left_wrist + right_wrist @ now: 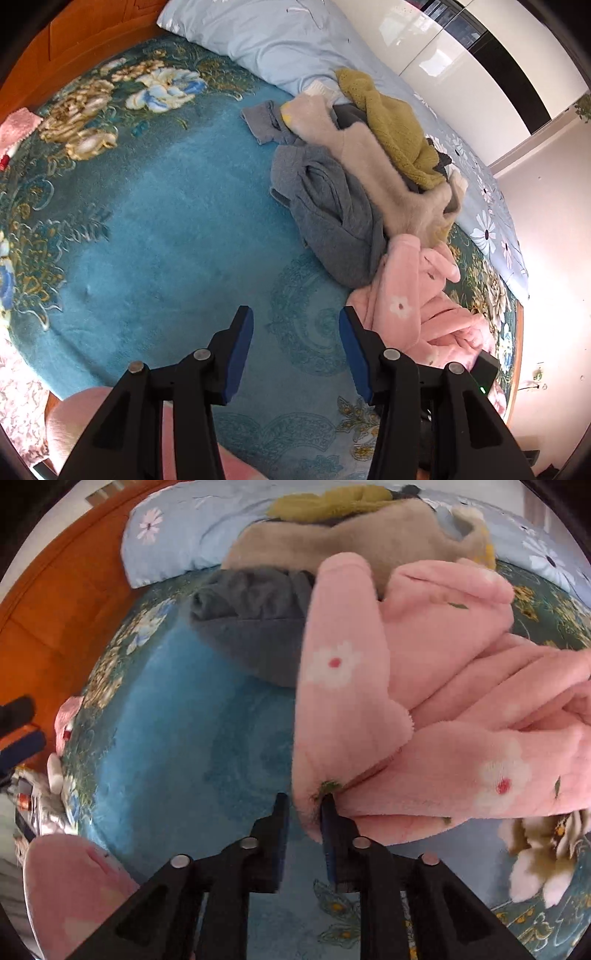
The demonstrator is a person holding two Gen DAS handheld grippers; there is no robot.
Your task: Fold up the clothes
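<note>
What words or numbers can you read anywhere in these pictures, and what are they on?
None can be read.
The pink garment shows only flower prints, no letters.
The blue blanket and the light blue quilt carry flower patterns only.
The grey garment, beige garment and yellow-green garment show no label.
The small items at the left edge of the right wrist view are too blurred to read.

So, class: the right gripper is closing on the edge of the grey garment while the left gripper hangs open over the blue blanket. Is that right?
One detail is wrong. The right wrist view shows the right gripper closing on the edge of the pink flowered garment, not the grey garment behind it. The left gripper does hang open over the blue blanket.
</note>
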